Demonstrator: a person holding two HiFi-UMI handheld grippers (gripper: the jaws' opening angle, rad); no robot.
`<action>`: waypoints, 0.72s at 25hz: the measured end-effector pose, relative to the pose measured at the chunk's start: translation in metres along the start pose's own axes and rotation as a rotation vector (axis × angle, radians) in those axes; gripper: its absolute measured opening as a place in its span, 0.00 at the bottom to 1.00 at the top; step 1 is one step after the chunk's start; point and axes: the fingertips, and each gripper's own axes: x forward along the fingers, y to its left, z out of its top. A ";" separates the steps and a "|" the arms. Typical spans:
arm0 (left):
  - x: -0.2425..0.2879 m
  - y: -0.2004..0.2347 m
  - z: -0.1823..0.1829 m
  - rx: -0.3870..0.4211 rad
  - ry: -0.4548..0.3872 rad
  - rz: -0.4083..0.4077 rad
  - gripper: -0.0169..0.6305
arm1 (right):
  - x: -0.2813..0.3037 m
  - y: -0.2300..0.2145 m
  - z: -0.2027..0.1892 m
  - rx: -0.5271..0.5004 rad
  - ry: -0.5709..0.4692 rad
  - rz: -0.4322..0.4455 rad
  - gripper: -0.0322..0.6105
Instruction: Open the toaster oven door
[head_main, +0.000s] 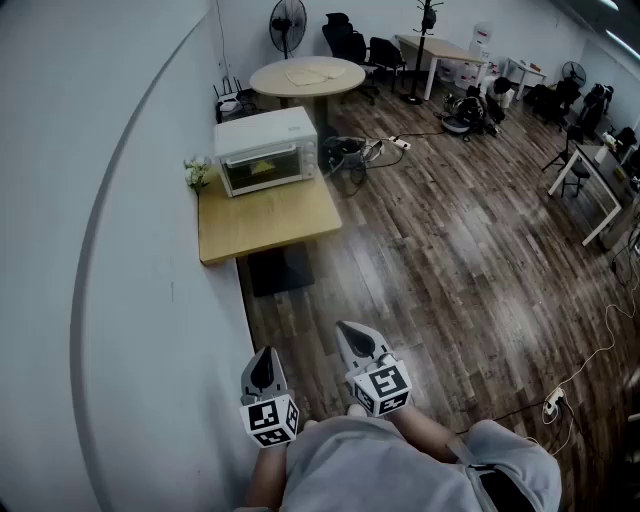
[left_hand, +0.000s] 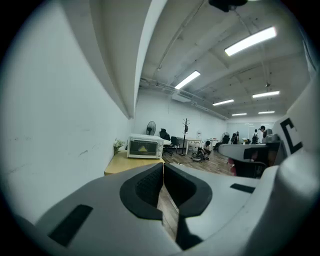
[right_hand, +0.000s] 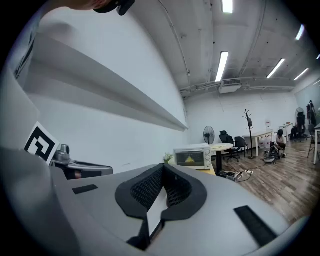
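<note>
A white toaster oven (head_main: 268, 150) stands with its door closed at the back of a low wooden table (head_main: 265, 222) against the left wall. It also shows far ahead in the left gripper view (left_hand: 145, 147) and in the right gripper view (right_hand: 192, 157). Both grippers are held close to the person's body, well short of the table. The left gripper (head_main: 263, 356) is shut with nothing between its jaws, which meet tip to tip (left_hand: 163, 165). Beside it, the right gripper (head_main: 350, 330) is also shut and empty (right_hand: 163, 168).
A small plant (head_main: 197, 173) sits on the table left of the oven. A dark mat (head_main: 280, 268) lies under the table's near edge. Behind are a round table (head_main: 307, 76), a fan (head_main: 287, 20) and floor cables (head_main: 352, 150). A power strip (head_main: 553, 402) lies at the right.
</note>
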 end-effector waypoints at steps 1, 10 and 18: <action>-0.001 -0.002 -0.001 0.000 0.003 0.001 0.03 | -0.002 0.000 -0.001 0.001 0.002 0.002 0.05; 0.001 -0.019 -0.007 0.007 0.019 0.018 0.03 | -0.011 -0.014 -0.003 -0.017 0.003 0.017 0.05; 0.008 -0.040 -0.011 0.002 0.017 0.033 0.03 | -0.017 -0.038 -0.006 -0.034 0.003 0.022 0.05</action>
